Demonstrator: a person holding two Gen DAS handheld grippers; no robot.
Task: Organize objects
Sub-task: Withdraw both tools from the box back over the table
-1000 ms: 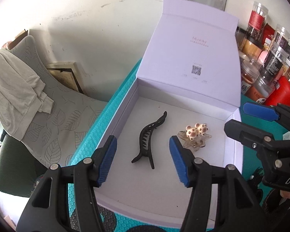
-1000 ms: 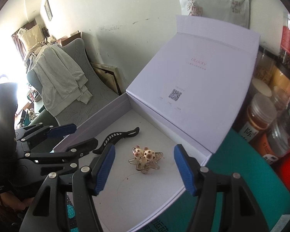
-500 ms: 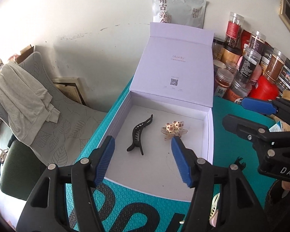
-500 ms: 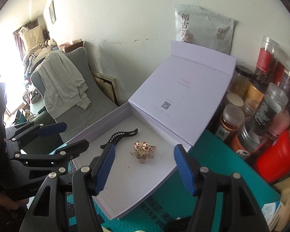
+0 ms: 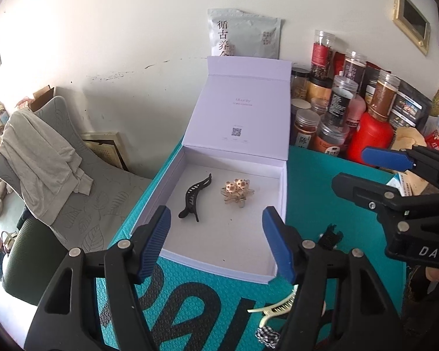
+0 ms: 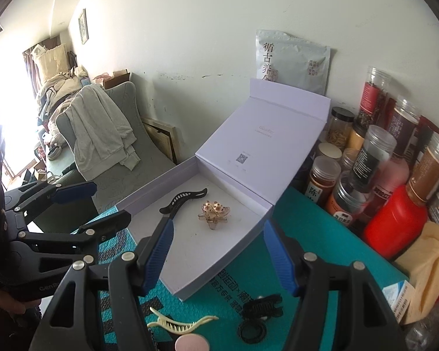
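open white box (image 5: 172,172) on teal mat (image 5: 310,181), lid up against wall, printed with a qr code. inside: two clips, a black clip (image 5: 194,197) beside a beige flower clip (image 5: 235,192), apart. on mat in front of box: one cream clip (image 6: 181,326), one black claw clip (image 6: 263,304). behind lid, grey pouch (image 6: 291,61) with chinese writing. right of box, cluster of jars (image 6: 365,169), one red. left gripper (image 5: 216,242) spread, holding nothing, low before box. right gripper (image 6: 216,254) spread, holding nothing; body marked "das".
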